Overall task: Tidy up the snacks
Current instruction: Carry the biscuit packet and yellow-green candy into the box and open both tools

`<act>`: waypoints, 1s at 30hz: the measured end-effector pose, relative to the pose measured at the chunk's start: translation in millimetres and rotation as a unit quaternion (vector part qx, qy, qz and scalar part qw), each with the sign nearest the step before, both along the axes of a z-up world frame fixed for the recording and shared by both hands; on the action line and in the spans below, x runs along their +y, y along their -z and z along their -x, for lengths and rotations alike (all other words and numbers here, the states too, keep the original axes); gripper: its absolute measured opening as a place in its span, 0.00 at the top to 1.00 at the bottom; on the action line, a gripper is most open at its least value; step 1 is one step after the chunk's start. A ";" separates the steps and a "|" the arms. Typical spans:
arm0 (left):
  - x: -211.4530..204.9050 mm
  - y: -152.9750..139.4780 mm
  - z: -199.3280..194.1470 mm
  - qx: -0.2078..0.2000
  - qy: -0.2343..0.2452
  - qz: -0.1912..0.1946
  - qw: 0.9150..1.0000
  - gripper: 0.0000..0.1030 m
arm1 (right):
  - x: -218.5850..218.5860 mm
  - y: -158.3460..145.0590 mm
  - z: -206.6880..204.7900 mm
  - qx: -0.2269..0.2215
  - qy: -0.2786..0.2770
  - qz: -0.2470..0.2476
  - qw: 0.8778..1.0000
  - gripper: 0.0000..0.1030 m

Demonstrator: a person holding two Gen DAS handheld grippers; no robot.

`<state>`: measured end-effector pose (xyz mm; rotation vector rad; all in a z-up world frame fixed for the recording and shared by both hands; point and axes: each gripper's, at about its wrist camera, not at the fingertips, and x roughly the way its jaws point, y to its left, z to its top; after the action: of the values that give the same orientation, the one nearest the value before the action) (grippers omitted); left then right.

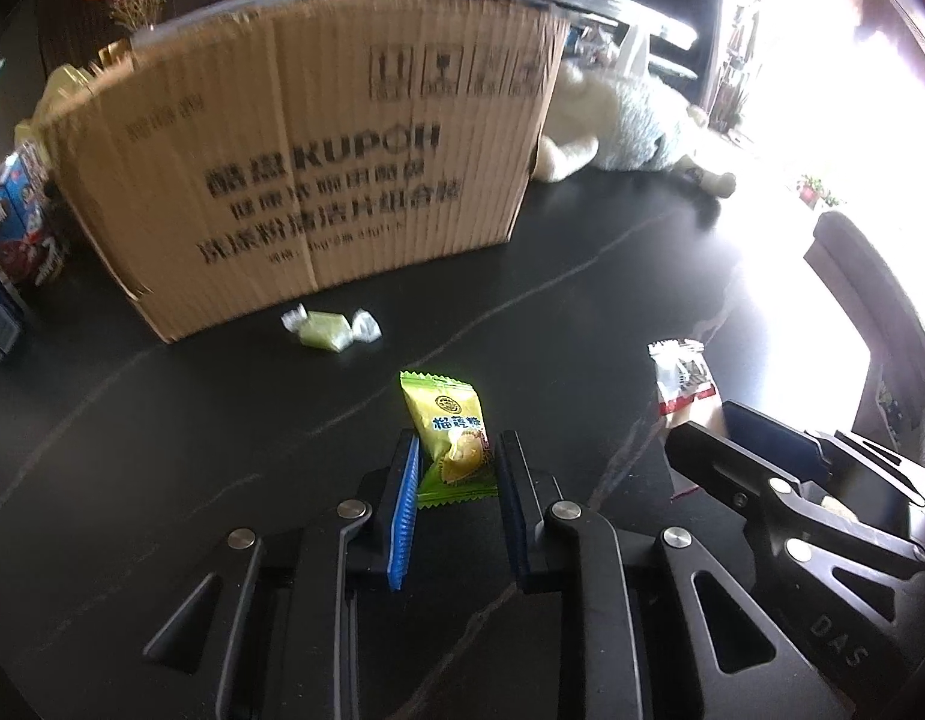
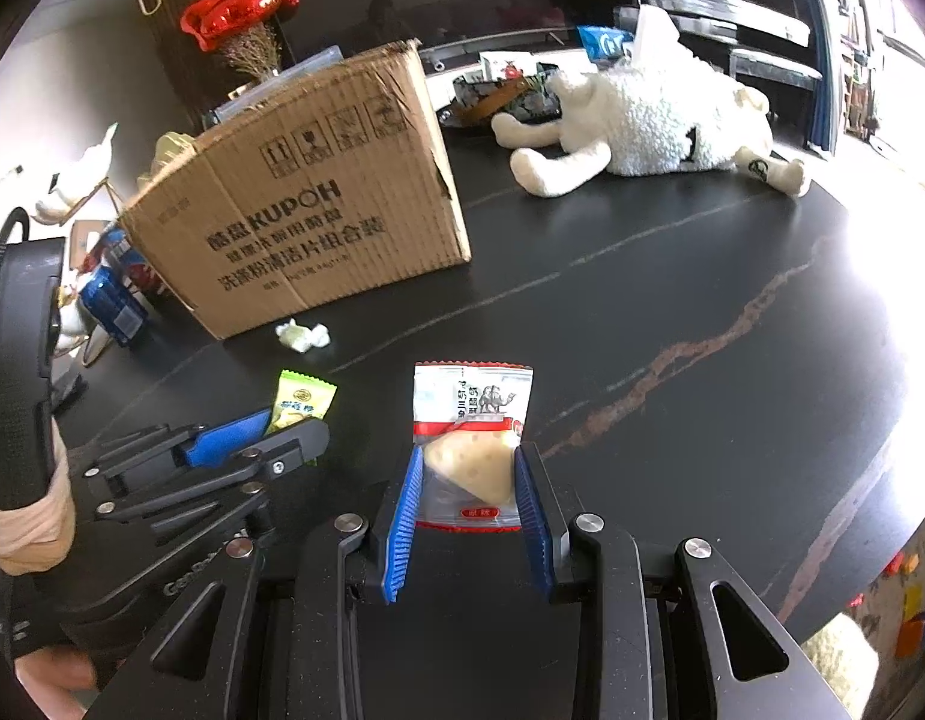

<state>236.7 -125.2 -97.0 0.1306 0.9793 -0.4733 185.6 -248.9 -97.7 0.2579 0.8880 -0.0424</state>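
Left wrist view: I see my left tool [image 1: 456, 450] with its blue-padded fingers [image 1: 404, 498] set narrowly, one on each side of a green-and-yellow snack packet [image 1: 453, 438] that lies on the dark worktop [image 1: 582, 300]. The pads sit just beside the packet's lower half; I cannot tell whether they press it. A pale green twist-wrapped candy [image 1: 330, 327] lies farther ahead, near the base of a cardboard box [image 1: 318, 180]. Blue cartons [image 1: 18, 228] stand to the left of the box.

Right wrist view: my right tool [image 2: 465, 468] is partly open, wider than the left one, with a clear red-trimmed packet [image 2: 471, 420] holding a pale wedge between its fingers [image 2: 402, 516]. The pads touch or nearly touch the wedge's sides; firm contact is not clear. The packet rests flat on the worktop. To its left the other tool is in view at the green packet. A white plush toy [image 2: 654, 120] lies beyond the box, well apart from both snacks.
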 end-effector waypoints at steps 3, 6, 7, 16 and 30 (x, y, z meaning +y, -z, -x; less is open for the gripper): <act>5.8 -14.4 4.6 -0.011 0.000 0.007 1.000 0.76 | 2.4 -9.2 0.7 -0.008 -0.004 0.001 1.000 0.68; 10.6 -28.9 9.3 -0.027 0.001 0.010 1.000 0.76 | 4.6 -19.4 0.8 -0.017 -0.009 0.003 1.000 0.68; 12.0 -34.0 10.4 -0.032 0.001 0.011 0.999 0.76 | 5.0 -22.6 0.9 -0.020 -0.010 0.005 1.000 0.68; 26.4 -86.2 2.6 -0.081 -0.011 0.014 0.997 0.76 | 11.8 -69.0 -12.5 -0.064 -0.030 0.002 0.997 0.68; 49.4 -149.9 -41.1 -0.136 -0.039 0.006 0.990 0.76 | 37.3 -136.0 -64.8 -0.123 -0.078 0.023 0.989 0.68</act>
<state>277.8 -75.8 52.9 0.1412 0.7117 -0.3788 250.4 -211.7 38.3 0.1469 0.6592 0.1117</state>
